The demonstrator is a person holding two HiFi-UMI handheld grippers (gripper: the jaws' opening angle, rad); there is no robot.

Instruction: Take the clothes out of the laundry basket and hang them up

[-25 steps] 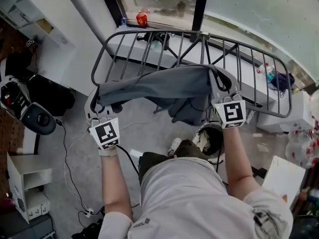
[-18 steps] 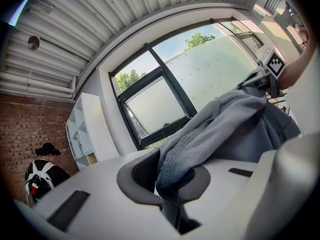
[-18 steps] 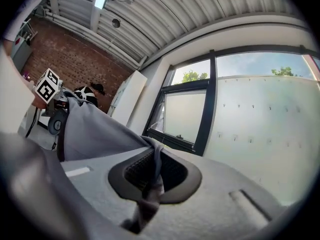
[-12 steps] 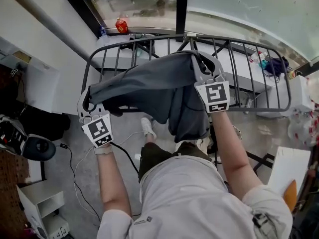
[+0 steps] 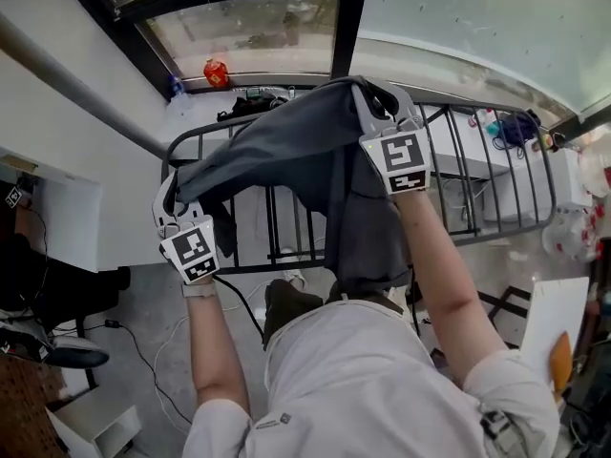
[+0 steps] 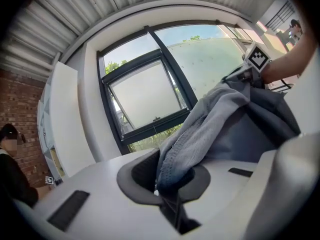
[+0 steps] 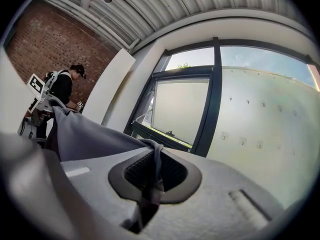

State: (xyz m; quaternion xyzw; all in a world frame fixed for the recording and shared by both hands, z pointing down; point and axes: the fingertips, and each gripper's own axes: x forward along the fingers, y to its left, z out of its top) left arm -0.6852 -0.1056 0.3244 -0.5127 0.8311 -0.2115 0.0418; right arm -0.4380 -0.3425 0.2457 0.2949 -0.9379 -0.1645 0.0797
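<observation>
A grey garment [image 5: 286,146] hangs stretched between my two grippers above the dark metal drying rack [image 5: 477,198]. My left gripper [image 5: 172,198] is shut on one edge of it near the rack's left end. My right gripper [image 5: 370,95] is shut on the other edge, over the rack's far rail. The cloth's loose part droops down in front of the person's body. In the left gripper view the fabric [image 6: 220,129] is pinched between the jaws [image 6: 167,184]. In the right gripper view a thin fold [image 7: 85,136] runs into the closed jaws [image 7: 150,184].
A red bottle [image 5: 216,72] stands on the window sill beyond the rack. Small items lie on a white ledge [image 5: 520,127] at the right. Cables [image 5: 143,351] trail over the floor at the left. Another person [image 7: 65,89] stands by the brick wall.
Both grippers have carried the garment away from the body, from the rack's near side to over it. The person has stepped closer to the window.
</observation>
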